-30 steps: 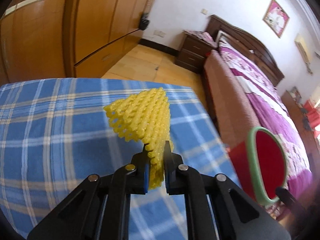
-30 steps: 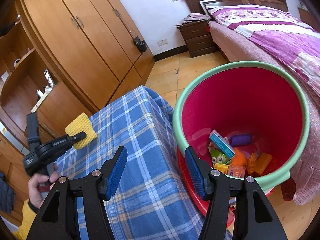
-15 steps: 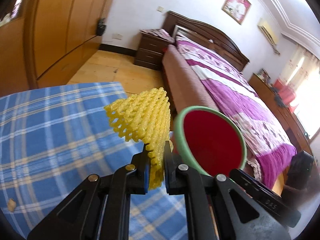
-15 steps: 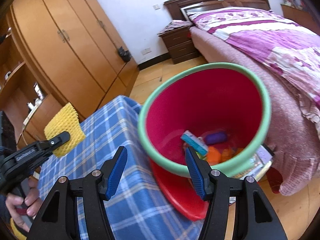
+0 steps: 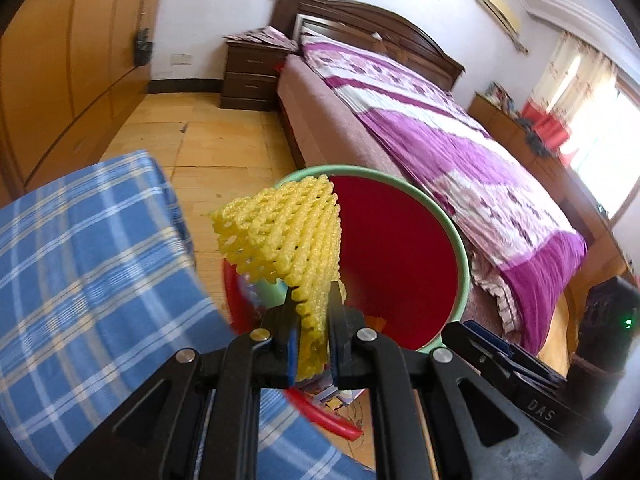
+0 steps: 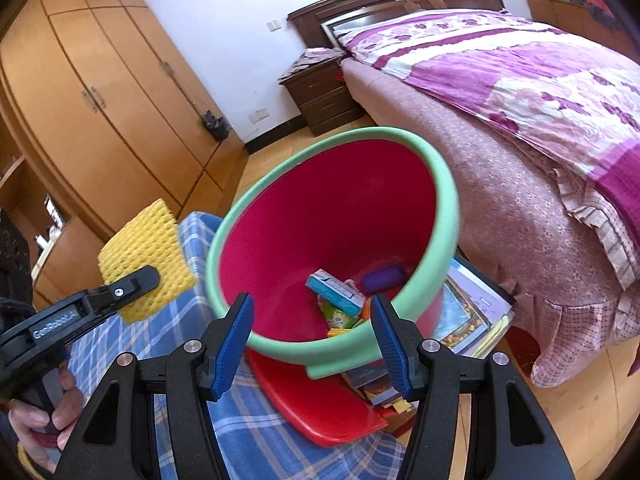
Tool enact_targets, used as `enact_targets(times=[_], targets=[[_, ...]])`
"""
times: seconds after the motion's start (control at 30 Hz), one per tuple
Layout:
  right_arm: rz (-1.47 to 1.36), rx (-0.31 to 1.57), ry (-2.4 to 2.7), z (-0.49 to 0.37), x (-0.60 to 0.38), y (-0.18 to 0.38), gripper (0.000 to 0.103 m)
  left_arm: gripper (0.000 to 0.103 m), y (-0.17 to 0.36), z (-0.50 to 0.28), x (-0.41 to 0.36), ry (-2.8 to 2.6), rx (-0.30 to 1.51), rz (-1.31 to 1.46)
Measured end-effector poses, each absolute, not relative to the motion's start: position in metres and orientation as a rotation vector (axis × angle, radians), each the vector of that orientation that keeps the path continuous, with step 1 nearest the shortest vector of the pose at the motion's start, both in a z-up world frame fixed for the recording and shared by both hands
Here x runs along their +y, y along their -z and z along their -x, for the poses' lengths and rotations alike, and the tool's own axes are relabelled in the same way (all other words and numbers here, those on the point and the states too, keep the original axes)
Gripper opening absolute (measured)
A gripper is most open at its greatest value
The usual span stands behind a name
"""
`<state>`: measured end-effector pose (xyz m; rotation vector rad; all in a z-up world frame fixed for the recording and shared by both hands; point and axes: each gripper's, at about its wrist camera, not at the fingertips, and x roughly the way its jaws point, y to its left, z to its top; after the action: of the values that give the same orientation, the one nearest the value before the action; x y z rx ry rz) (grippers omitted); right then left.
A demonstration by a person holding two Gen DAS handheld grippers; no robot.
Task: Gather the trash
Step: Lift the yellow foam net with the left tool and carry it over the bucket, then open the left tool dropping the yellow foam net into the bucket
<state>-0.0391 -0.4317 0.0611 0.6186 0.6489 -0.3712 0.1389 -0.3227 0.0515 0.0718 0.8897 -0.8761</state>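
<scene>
A yellow foam net (image 5: 288,236) is pinched at its lower corner by my left gripper (image 5: 312,308), which is shut on it just past the table's edge, in front of the bin's mouth. The bin (image 5: 452,236) is red inside with a green rim and leans toward the table. In the right wrist view the net (image 6: 148,256) hangs left of the bin (image 6: 444,200). Inside lie a blue carton (image 6: 334,290), a purple item (image 6: 382,276) and other packets. My right gripper (image 6: 314,340) is open, its blue pads either side of the bin's near rim, nothing gripped.
The table with a blue plaid cloth (image 6: 256,432) is at the lower left. A red plastic seat (image 6: 320,404) and magazines (image 6: 468,312) lie under the bin. A bed (image 5: 460,140) runs along the right, with a nightstand (image 5: 252,76) and a wardrobe (image 6: 120,100) behind.
My left gripper has carried the net from over the table rightward to the bin's mouth. My right gripper has swung so the bin now sits centred between its fingers.
</scene>
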Motion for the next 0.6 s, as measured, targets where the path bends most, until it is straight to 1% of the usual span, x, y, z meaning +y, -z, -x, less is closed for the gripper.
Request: enact_targets(times=[0.17, 0.23, 0.33, 0.37, 0.4, 0.6], targets=[[-0.635, 0.647, 0.385, 0.044, -0.439, -0.058, 0.062, 0.01, -0.044, -0.136, -0.35, 0.898, 0.879, -0.149], [-0.641, 0.647, 0.388, 0.045, -0.442, -0.056, 0.062, 0.014, -0.042, -0.135, -0.354, 0.893, 0.882, -0.161], [-0.649, 0.647, 0.392, 0.047, -0.445, -0.054, 0.062, 0.027, -0.039, -0.137, -0.356, 0.898, 0.909, -0.16], [-0.651, 0.648, 0.392, 0.047, -0.445, -0.053, 0.062, 0.036, -0.038, -0.137, -0.356, 0.893, 0.914, -0.157], [-0.653, 0.648, 0.393, 0.047, -0.446, -0.053, 0.062, 0.042, -0.038, -0.137, -0.355, 0.887, 0.915, -0.156], [-0.652, 0.647, 0.386, 0.047, -0.445, -0.053, 0.062, 0.043, -0.039, -0.136, -0.342, 0.846, 0.93, -0.133]])
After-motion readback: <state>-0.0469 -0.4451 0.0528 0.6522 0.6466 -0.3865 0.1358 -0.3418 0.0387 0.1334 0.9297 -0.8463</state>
